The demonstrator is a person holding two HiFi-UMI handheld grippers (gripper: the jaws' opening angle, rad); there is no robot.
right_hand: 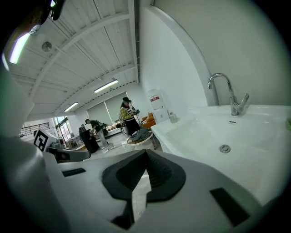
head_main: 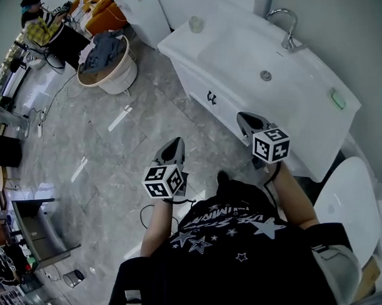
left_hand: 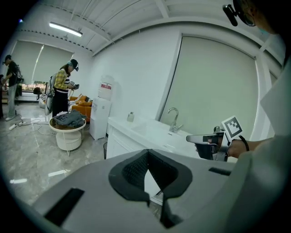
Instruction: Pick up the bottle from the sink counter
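Bottle (head_main: 196,23) stands upright, long axis vertical, on sink counter (head_main: 174,43); my left gripper (head_main: 174,145) and right gripper (head_main: 245,119) are closed, empty.

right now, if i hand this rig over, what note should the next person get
Left gripper: shut, empty, held above the floor in front of the cabinet.
Right gripper: shut, empty, near the front edge of the sink counter.
Bottle: standing at the counter's left end, well away from the faucet, untouched.
Done: nothing yet.
Left: open a gripper, reach the bottle, grip it, lift it.
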